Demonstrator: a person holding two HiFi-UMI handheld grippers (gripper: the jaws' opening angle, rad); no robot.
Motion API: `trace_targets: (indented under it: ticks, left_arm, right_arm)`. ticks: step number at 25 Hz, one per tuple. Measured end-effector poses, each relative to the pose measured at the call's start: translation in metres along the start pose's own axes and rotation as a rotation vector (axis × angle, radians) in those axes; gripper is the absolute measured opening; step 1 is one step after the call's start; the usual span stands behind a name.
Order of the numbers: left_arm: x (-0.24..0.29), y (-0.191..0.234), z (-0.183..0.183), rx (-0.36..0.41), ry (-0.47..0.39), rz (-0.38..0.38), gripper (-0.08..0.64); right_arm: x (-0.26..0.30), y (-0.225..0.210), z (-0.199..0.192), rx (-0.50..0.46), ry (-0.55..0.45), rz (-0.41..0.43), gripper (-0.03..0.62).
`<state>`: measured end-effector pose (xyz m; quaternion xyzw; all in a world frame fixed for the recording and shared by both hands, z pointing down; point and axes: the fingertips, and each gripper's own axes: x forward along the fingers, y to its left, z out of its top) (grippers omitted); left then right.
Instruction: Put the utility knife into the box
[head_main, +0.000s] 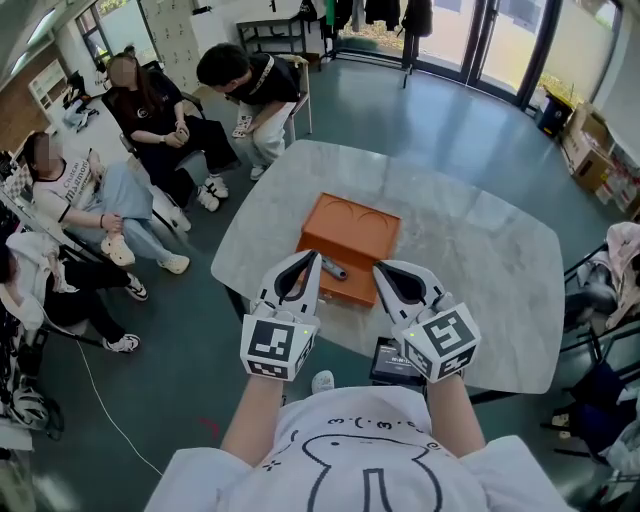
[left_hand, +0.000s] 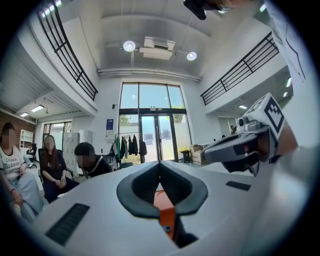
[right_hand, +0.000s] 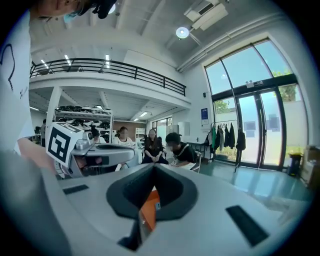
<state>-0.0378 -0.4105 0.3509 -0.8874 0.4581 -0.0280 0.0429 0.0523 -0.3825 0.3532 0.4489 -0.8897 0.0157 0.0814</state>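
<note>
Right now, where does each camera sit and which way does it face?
Head view: on the person's head, looking steeply down at the table, box and knife; forearms, left gripper and right gripper show.
Left gripper view: on the left gripper, facing level toward the glass doors; its shut jaws show, right gripper at right.
Right gripper view: on the right gripper, facing the seated people; its shut jaws show, left gripper at left.
Shared: both gripper views catch the glass doors, seated people and orange box below the jaws.
</note>
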Motion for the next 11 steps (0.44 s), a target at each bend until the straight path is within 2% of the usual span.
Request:
trace_targets:
  ticks: [11]
  left_arm:
    - [0.0021,-0.0016,0.0069,0.008,-0.011,-0.004,0.015]
  right_arm:
    - [-0.0046,-0.0065,0.0059,0.006,-0.021,-0.017,0.006]
